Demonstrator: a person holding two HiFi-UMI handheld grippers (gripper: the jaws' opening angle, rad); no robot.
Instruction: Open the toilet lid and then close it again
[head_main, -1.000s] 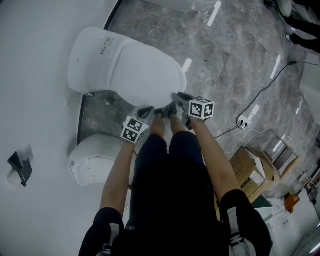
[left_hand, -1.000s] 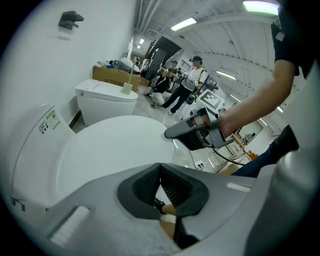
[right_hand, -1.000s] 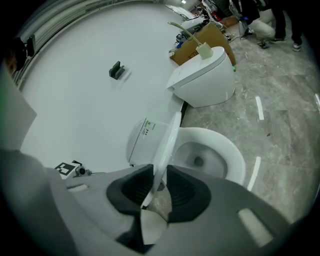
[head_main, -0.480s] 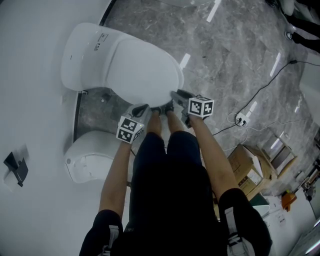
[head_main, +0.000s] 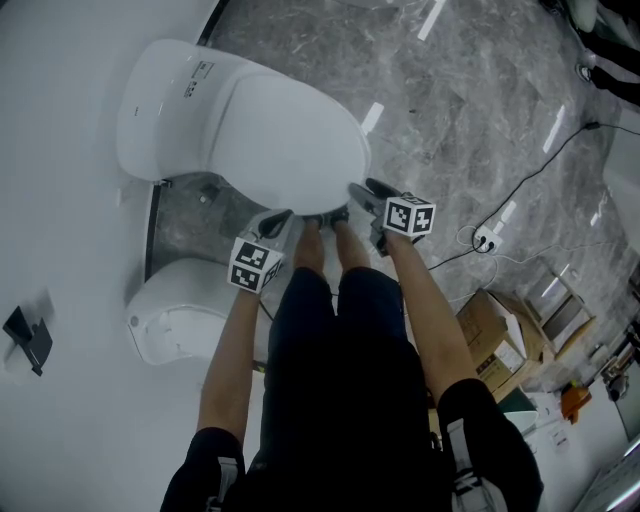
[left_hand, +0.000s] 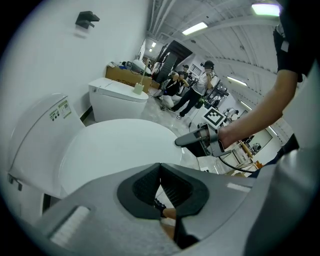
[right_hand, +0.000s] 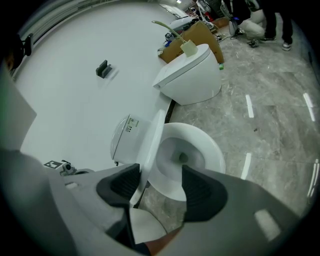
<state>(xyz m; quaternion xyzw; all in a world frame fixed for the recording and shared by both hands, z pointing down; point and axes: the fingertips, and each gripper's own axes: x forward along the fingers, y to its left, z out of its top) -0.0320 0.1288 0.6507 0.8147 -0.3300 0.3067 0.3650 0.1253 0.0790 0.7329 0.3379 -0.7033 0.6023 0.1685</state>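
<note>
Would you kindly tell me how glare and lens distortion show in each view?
Head view: dim, with bright streaks of glare on the polished grey marble floor; the glossy white toilet lid looks nearly featureless. Left gripper view: strong fisheye bend, black corners, a blown-out ceiling strip light. Right gripper view: same fisheye, glare streaks on the floor again.
</note>
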